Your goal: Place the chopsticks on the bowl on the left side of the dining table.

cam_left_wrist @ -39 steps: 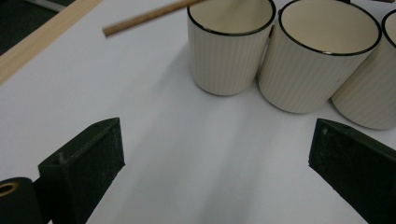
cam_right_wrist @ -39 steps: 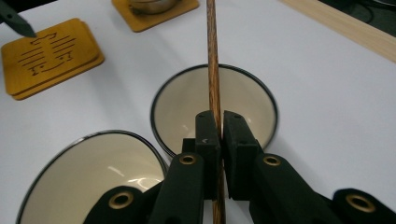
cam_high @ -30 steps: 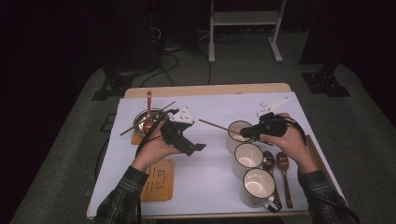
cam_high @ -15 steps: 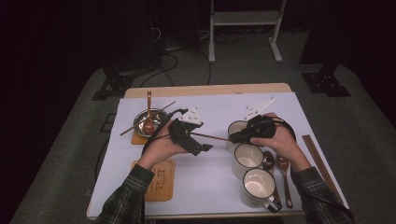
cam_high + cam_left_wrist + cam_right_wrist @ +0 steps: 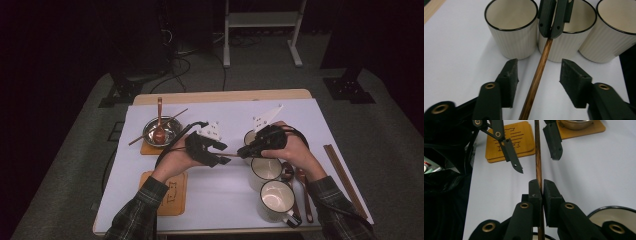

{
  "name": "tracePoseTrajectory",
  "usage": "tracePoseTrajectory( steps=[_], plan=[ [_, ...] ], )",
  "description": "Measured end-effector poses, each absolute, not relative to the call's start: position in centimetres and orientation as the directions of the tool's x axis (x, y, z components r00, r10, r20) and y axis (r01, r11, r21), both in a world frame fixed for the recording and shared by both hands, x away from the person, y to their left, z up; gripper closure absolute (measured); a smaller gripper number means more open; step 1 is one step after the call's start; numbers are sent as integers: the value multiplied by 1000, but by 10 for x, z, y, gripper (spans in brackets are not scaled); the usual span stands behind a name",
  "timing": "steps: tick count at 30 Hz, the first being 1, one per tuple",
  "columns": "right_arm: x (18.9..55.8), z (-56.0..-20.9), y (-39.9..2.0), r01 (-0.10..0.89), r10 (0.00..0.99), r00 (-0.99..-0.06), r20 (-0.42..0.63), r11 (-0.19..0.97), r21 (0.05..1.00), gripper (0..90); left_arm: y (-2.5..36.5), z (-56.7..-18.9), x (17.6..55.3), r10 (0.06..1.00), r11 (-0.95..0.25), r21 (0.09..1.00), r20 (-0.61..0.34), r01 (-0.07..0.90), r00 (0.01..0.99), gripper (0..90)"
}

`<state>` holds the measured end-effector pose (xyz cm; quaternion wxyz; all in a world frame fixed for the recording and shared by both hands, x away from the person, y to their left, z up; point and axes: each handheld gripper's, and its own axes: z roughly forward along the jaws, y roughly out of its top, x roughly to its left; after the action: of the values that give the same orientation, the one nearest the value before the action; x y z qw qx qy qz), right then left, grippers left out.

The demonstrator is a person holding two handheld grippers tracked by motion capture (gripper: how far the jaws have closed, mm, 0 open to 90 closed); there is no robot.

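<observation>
— What do I have on the left?

— My left gripper (image 5: 537, 75) has just been closing; its pads flank the thin brown wooden chopstick (image 5: 537, 75) without touching it, above the white bench's middle.

— And right?

— My right gripper (image 5: 539, 191) is clamped on that stick. It's light, stiff, smooth; I judge mid-shaft grips safest. Ribbed cream mugs (image 5: 512, 30) stand beyond.

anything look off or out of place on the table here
One thin brown wooden chopstick lies askew across the steel bowl at far left, poking past its rim. Its likely partner is clamped in the right gripper.
</observation>
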<state>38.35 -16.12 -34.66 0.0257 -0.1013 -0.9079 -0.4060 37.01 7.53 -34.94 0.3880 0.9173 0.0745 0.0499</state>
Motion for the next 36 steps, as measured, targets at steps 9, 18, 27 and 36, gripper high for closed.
tracePoseTrajectory(
  steps=[9, 18, 27, 36],
  plan=[
    [382, -345, -157, 193, 122, -981, 149, 654, 732, 845, 75, -352, 369, 131, -720, 686, -6, 99, 991, 675],
    [380, -345, -158, 179, 87, -983, 162, 650, 738, 845, 73, -353, 367, 117, -729, 677, -26, 104, 993, 779],
    [381, -346, -160, 174, 79, -984, 161, 636, 752, 838, 73, -353, 366, 90, -727, 680, -48, 99, 995, 828],
    [383, -348, -161, 189, 89, -981, 171, 620, 762, 654, 74, -354, 367, 99, -727, 678, -46, 104, 994, 834]
  ],
)
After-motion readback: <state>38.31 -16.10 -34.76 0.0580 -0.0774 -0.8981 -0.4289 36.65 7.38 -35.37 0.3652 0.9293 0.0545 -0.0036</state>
